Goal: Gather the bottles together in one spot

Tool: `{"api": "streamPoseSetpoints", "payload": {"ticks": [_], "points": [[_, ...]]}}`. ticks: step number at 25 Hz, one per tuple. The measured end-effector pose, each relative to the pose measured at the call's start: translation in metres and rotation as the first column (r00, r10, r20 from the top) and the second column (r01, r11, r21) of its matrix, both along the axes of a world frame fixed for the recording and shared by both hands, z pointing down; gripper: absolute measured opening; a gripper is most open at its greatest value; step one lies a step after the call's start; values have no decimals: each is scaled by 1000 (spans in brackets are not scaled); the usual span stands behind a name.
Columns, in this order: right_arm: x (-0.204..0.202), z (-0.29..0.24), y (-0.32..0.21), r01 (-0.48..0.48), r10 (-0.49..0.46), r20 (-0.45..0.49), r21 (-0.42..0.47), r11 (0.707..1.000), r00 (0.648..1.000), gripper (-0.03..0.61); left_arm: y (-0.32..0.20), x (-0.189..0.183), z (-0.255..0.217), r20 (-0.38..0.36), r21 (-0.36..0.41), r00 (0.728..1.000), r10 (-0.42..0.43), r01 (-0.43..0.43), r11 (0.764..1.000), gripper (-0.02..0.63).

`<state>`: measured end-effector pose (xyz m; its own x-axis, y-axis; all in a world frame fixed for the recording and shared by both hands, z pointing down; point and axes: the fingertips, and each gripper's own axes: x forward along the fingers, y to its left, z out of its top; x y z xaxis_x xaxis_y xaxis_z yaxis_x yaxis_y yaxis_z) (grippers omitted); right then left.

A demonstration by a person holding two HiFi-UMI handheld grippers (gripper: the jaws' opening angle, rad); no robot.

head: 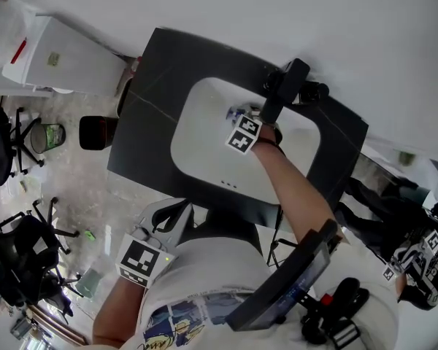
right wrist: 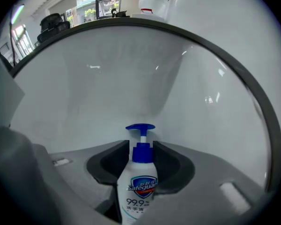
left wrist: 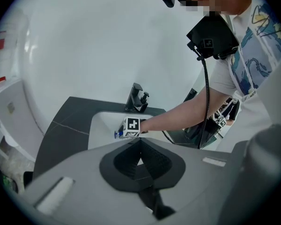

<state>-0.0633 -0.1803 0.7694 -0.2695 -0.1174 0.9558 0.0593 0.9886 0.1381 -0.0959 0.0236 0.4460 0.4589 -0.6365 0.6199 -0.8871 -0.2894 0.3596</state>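
A white pump bottle with a blue pump head and a blue label stands between the jaws of my right gripper, whose dark pads press on both its sides. In the head view my right gripper reaches into the white sink basin, and only the bottle's blue tip shows past the marker cube. My left gripper hangs near my body, below the counter's front edge. Its jaws meet with nothing between them. I see no other bottle.
The basin is set in a black countertop against a white wall, with a black faucet at its far rim. A white cabinet, a dark bin and office chairs stand on the floor to the left.
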Motion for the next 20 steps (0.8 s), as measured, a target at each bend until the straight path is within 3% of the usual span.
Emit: {"api": "streamPoseSetpoints", "payload": {"ticks": [8, 20], "points": [[-2, 2, -4, -6, 6, -5, 25, 1000, 1000, 131, -1, -1, 3, -3, -1, 1000, -6, 6, 1000, 2], [3, -50, 19, -112, 93, 188, 94, 989, 978, 126, -6, 13, -10, -10, 27, 995, 97, -96, 995, 2]]}}
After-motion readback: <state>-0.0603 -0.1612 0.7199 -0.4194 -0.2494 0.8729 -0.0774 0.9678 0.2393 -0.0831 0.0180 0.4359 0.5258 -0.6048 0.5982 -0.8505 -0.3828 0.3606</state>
